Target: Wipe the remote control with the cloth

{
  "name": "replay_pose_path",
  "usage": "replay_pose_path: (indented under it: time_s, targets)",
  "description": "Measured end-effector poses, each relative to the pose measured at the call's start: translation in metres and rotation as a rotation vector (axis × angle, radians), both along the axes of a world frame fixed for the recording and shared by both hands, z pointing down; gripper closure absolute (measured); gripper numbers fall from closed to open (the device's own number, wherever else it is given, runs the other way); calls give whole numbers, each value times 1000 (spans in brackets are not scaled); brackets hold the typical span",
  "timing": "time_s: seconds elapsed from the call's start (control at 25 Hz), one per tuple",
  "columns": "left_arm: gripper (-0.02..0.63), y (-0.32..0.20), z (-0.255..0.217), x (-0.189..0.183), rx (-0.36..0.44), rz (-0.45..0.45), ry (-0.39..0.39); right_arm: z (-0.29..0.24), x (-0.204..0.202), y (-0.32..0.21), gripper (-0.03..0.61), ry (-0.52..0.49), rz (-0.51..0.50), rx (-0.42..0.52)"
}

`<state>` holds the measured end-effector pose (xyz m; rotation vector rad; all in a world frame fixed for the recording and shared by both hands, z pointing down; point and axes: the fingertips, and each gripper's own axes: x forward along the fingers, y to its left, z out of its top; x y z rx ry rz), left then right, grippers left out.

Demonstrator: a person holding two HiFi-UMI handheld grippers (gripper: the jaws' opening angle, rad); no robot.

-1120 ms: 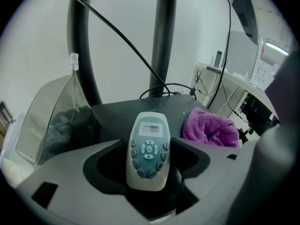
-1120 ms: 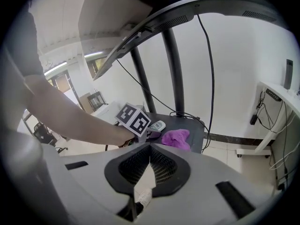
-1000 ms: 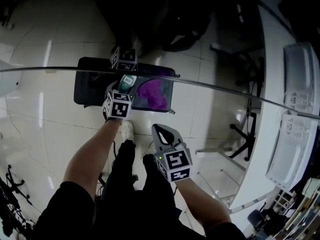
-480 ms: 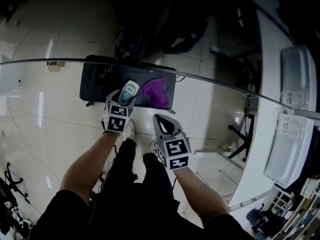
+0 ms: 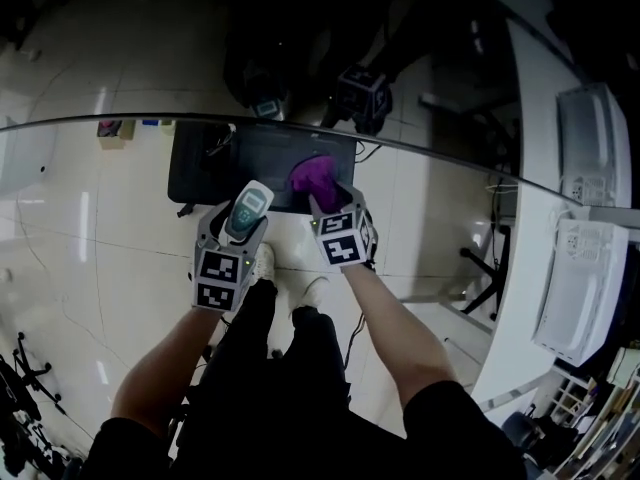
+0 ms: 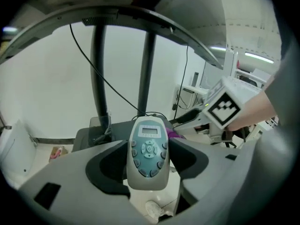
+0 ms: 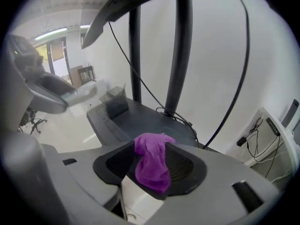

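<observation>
First, in the head view, a dark platform (image 5: 225,158) sits on the pale floor. The left gripper (image 5: 240,230) hovers just off its near edge, clamped on the remote control (image 5: 247,211). The right gripper (image 5: 330,200) reaches the platform's near right corner, where the purple cloth (image 5: 315,176) lies. Next, the left gripper view shows the jaws standing wide and pressing both sides of the remote, which is upright with its buttons facing the camera. It is above the platform's near edge, and two dark poles (image 6: 146,74) rise from the platform behind it. Lastly, in the right gripper view the jaws have just been opening and stand wide. The cloth is draped between them against one ribbed pad but not squeezed, its top level with the platform's near edge.
</observation>
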<state>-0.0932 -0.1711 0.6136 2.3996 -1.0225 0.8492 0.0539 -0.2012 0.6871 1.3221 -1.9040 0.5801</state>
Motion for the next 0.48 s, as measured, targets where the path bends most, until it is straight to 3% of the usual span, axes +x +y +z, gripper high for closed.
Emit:
replay_pose_path:
  time_s: [0.32, 0.36, 0.48]
  targets:
    - [347, 7, -8, -1, 61, 36, -35, 85, 6, -28, 340, 68, -47, -164]
    - [348, 7, -11, 0, 73, 42, -39, 83, 8, -30, 399, 67, -39, -158]
    - [348, 11, -20, 3, 101, 51, -52, 58, 10, -27, 440, 21, -9, -108]
